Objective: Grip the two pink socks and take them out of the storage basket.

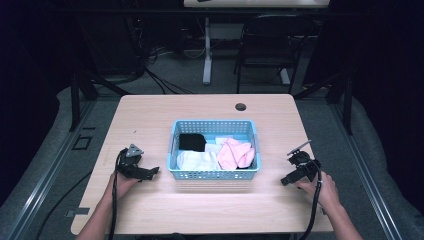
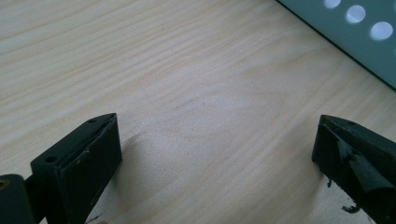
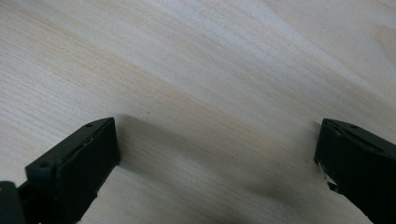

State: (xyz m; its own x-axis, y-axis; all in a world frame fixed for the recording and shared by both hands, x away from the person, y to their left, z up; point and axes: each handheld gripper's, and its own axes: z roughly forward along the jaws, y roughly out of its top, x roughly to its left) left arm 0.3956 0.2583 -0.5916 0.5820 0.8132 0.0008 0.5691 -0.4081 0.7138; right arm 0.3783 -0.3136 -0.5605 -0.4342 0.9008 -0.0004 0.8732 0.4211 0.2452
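Observation:
A light blue perforated basket [image 1: 214, 174] stands mid-table and holds several cloth items: a black one [image 1: 192, 142], a white one [image 1: 196, 161] and a pink one [image 1: 235, 153]. My left gripper [image 1: 152, 172] rests low on the table left of the basket, pointing toward it. In the left gripper view its jaws [image 2: 217, 149] stand wide open over bare wood, and the basket wall [image 2: 355, 37] shows at the upper right. My right gripper [image 1: 286, 180] lies on the table right of the basket. Its jaws [image 3: 217, 149] are open too, with nothing between them.
The light wooden table [image 1: 150, 115] has a round cable hole [image 1: 240, 106] near its far edge. Beyond it stand a black chair [image 1: 270, 45] and a white desk leg [image 1: 207, 50], with cables on the floor. A cable trails from each gripper toward me.

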